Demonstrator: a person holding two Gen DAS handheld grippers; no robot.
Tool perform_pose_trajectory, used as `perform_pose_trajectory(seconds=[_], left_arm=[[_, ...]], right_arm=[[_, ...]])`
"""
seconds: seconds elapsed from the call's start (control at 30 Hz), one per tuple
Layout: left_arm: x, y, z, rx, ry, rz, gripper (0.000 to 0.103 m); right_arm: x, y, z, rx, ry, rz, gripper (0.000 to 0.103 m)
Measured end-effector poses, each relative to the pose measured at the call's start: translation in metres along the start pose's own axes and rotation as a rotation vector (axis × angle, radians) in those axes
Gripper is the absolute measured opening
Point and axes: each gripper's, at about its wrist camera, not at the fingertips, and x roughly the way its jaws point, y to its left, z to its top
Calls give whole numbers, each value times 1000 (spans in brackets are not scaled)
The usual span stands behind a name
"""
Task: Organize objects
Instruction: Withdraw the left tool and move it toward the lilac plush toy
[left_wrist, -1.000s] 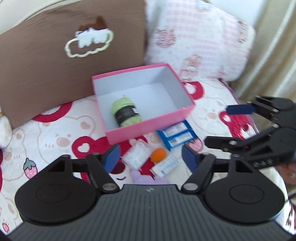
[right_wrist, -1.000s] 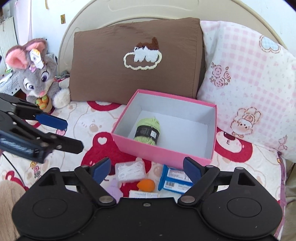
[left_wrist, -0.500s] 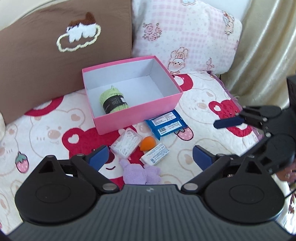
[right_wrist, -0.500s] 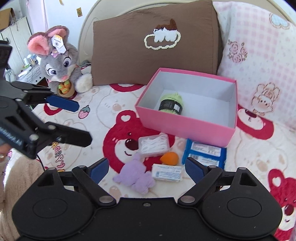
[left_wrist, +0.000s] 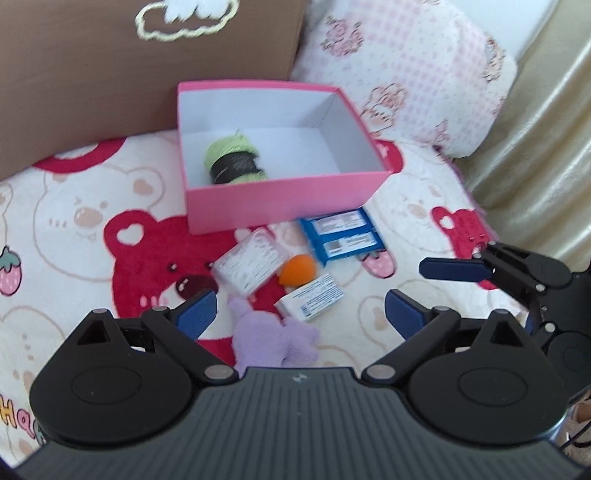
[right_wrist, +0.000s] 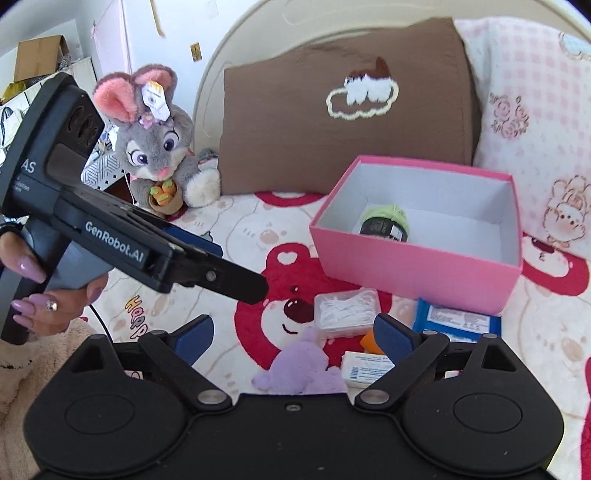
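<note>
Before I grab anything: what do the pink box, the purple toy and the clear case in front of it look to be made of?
Pink box: likely matte cardboard, with thin straight walls and a white lining. Purple toy: soft plush, fuzzy pile and rounded shape. Clear case: seemingly hard transparent plastic, with white sticks showing through and a slight sheen on top.

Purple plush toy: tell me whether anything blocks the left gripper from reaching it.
Nothing visible does. The purple plush toy lies on the bedspread just ahead of the open left gripper, between its fingers, with the white packet beside it.
</note>
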Motion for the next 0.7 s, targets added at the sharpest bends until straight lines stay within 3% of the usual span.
perform_pose_trajectory(seconds=[0.1,0.27,0.5,0.7], left_arm=[[10,5,-5,-10,30,13,98],[29,19,-13,-34,86,21,96],[58,27,-24,-53,154,34,95],[77,30,-31,-57,186,60,95]], right_arm=[[14,-2,1,20,37,-24,96],[44,-17,-21,193,100,-60,96],[71,-25,-56,306,180,-2,95],[82,-27,-67,369,204,42,95]])
